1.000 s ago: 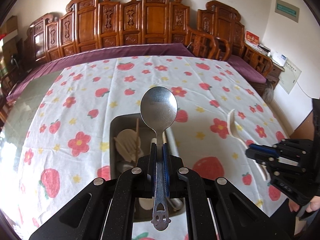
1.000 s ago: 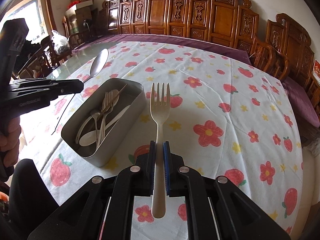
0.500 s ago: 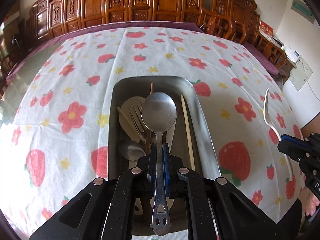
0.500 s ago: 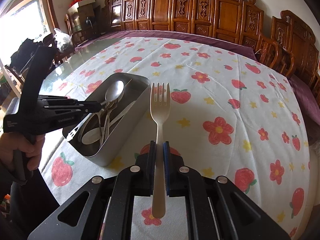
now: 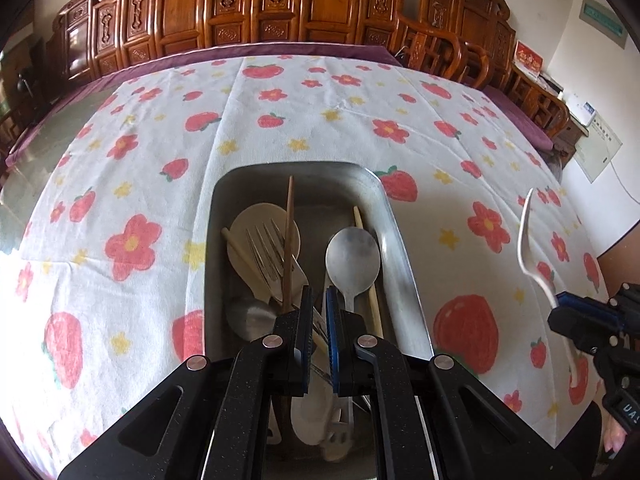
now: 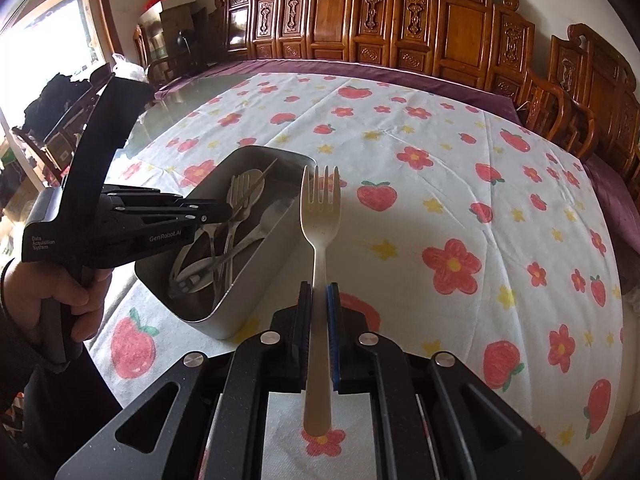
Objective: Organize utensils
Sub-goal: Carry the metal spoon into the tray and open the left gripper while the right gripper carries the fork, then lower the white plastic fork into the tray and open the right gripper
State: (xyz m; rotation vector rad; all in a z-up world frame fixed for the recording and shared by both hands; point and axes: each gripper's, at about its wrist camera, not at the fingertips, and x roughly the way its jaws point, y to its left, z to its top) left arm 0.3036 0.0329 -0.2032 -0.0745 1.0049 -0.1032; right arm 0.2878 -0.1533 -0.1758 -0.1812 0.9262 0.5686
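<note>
A metal utensil tray (image 5: 394,236) sits on the flowered tablecloth and holds several utensils: a metal fork (image 5: 266,252), chopsticks (image 5: 289,232), a cream spoon and the steel spoon (image 5: 352,260). My left gripper (image 5: 318,296) hangs just above the tray with its jaws slightly apart and nothing between them; the steel spoon lies in the tray to its right. My right gripper (image 6: 319,292) is shut on the handle of a cream plastic fork (image 6: 321,208), held upright just right of the tray (image 6: 256,276). The left gripper (image 6: 228,210) also shows in the right wrist view, over the tray.
The tablecloth (image 5: 320,112) covers a glass-topped table with a bare strip on the left. Carved wooden chairs (image 5: 280,4) line the far side and the right. The right gripper and its fork (image 5: 532,248) show at the right edge of the left wrist view.
My left gripper lowered over the tray, opened and let go of the steel spoon, which now lies in the tray. My right gripper still holds the cream fork and moved closer to the tray.
</note>
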